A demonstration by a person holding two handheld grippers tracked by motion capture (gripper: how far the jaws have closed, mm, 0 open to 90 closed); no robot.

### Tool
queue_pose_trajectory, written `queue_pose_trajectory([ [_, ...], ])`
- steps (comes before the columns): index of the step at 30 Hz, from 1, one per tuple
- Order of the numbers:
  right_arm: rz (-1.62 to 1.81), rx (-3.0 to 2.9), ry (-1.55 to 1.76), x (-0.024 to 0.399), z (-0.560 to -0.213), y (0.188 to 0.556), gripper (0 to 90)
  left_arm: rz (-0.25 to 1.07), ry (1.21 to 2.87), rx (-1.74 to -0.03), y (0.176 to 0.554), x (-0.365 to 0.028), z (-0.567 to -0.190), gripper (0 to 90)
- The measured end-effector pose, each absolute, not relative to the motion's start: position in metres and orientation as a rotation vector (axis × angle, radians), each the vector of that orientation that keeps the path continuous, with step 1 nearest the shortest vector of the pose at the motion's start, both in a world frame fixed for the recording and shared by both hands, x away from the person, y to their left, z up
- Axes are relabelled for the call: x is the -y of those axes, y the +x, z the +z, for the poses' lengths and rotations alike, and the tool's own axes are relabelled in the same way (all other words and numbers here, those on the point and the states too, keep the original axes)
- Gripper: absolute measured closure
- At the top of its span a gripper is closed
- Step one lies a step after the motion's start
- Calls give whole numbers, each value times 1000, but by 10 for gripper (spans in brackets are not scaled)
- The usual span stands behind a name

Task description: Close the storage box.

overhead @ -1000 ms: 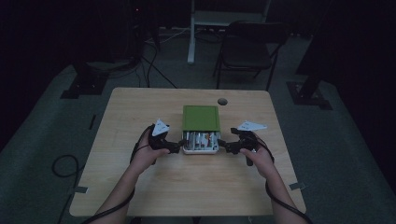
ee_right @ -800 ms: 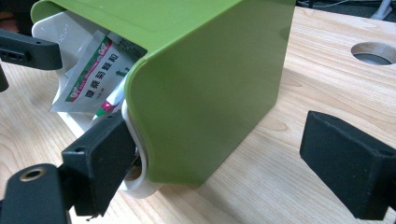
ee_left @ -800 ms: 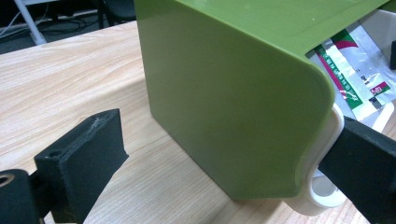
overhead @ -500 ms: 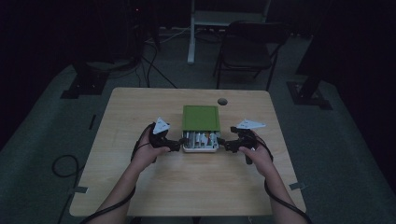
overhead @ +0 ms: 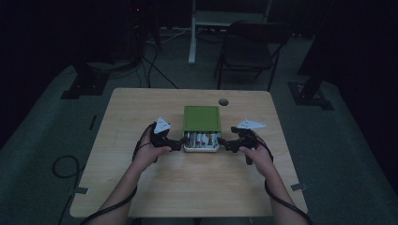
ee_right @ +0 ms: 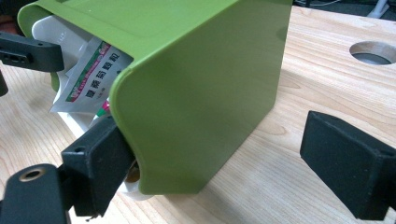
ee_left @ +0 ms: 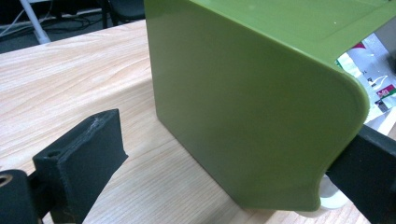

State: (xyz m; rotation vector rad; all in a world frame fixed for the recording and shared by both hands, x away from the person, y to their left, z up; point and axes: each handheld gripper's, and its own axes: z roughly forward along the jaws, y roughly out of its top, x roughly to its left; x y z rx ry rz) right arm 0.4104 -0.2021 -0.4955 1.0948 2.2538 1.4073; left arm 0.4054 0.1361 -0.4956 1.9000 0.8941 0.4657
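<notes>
Both grippers flank the box's near end at mid-worktop (overhead: pixel 141 187). Left gripper (overhead: pixel 176 145) and right gripper (overhead: pixel 225 144): fingers spread, one of each tucked beneath the green lid (overhead: pixel 202 117), probably to lift it. White box (overhead: pixel 201 148) underneath holds sachets (ee_right: pixel 91 74).

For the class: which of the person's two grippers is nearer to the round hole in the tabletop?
Right. The right gripper sits at the green box's right side, below the round hole. The left gripper is at the box's left side, farther from the hole.
</notes>
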Motion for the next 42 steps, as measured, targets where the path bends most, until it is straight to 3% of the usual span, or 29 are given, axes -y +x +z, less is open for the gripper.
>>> queue_pose_trajectory([
  [16, 1410, -2242, 1071, 204, -492, 396, 104, 462, 1914, -878, 382, -141, -482, 29],
  [42, 1356, -2252, 1082, 214, -503, 371, 104, 490, 1937, -966, 361, -177, -494, 29],
])
